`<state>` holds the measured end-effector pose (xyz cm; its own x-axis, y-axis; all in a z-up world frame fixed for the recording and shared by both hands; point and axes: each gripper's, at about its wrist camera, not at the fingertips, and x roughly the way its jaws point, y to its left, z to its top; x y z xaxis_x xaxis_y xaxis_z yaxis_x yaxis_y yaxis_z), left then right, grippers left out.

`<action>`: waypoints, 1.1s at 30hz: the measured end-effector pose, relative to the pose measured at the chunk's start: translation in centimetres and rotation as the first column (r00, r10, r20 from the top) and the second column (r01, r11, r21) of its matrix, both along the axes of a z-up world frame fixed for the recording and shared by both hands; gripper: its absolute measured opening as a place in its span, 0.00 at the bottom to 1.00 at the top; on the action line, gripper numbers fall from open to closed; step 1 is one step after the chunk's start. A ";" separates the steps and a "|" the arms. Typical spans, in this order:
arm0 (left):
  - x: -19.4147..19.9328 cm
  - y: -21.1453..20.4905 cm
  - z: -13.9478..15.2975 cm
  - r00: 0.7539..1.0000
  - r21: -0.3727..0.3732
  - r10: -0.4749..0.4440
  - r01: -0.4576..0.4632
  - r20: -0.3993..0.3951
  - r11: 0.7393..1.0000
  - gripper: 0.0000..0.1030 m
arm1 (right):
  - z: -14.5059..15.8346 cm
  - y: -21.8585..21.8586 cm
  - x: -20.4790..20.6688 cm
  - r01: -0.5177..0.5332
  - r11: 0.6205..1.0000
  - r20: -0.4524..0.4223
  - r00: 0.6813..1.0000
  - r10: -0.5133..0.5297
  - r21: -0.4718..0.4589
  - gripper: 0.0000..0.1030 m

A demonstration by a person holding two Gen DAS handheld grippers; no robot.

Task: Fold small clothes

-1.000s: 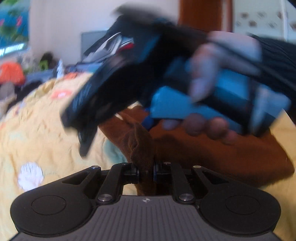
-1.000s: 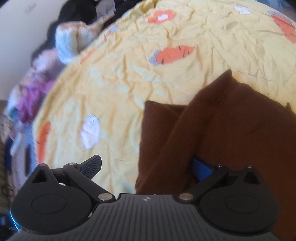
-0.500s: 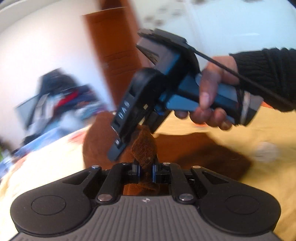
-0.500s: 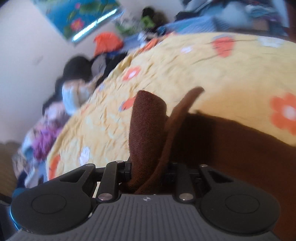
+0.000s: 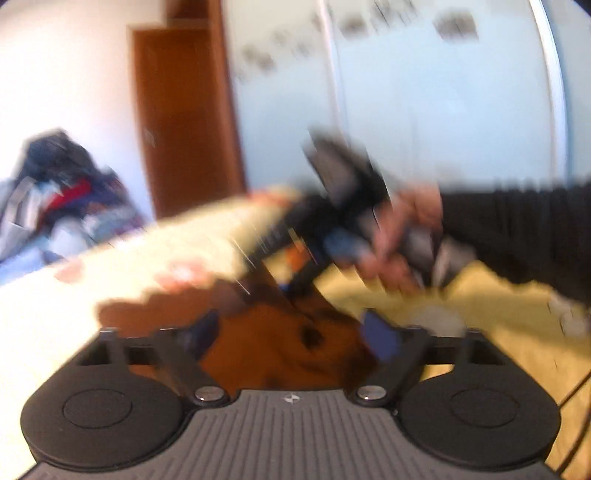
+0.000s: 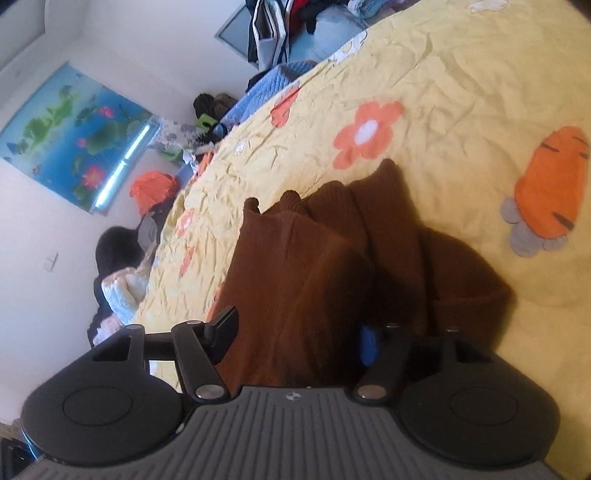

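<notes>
A brown knit garment (image 6: 332, 266) lies bunched in folds on the yellow printed bedspread (image 6: 461, 92). My right gripper (image 6: 295, 334) is open, its fingers spread on either side of the garment's near edge, holding nothing. In the blurred left wrist view, my left gripper (image 5: 291, 334) is open just above the same brown garment (image 5: 280, 350). The right gripper tool (image 5: 343, 206), held by a hand in a black sleeve, hangs over the garment's far side.
Piles of clothes (image 5: 55, 192) lie at the far left of the bed, and more (image 6: 291, 22) at its head. A brown door (image 5: 184, 118) and a white wardrobe (image 5: 424, 103) stand behind. A fish poster (image 6: 74, 133) hangs on the wall.
Both grippers were shut on folds of the brown garment half a second ago. Both have opened and let it drop onto the bedspread. The left view is swinging fast.
</notes>
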<state>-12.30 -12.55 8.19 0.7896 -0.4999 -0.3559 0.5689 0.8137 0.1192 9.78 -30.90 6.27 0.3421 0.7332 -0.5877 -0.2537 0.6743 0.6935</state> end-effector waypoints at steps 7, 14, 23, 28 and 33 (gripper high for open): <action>2.7 6.7 0.9 0.984 -0.135 0.148 -0.161 -0.098 0.978 0.89 | 1.6 -3.8 0.2 0.012 0.999 0.079 0.997 -0.009 -0.045 0.23; 9.7 12.6 -2.5 0.821 -0.379 0.150 -0.406 -0.551 0.832 0.89 | 1.9 -5.0 -2.1 0.101 0.995 0.079 0.992 -0.100 -0.011 0.70; 10.4 12.1 -4.9 0.784 -0.345 0.141 -0.417 -0.605 0.841 0.89 | 3.1 -2.2 -9.5 -0.070 0.978 0.109 0.990 0.093 -0.196 0.64; 10.9 11.1 -4.5 0.776 -0.289 0.155 -0.401 -0.611 0.870 0.89 | 1.5 -3.2 -10.4 -0.047 0.971 0.083 0.994 0.068 -0.235 0.11; 12.9 14.3 -5.1 0.719 -0.340 0.135 -0.475 -0.682 0.811 0.89 | 0.1 -4.2 -10.9 -0.071 0.978 0.023 0.997 0.077 -0.195 0.13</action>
<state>0.61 1.75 3.10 0.6249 -0.5010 -0.5988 0.0826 0.8051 -0.5874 -1.12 -35.12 6.34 0.3110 0.6303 -0.7113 -0.3273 0.7737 0.5425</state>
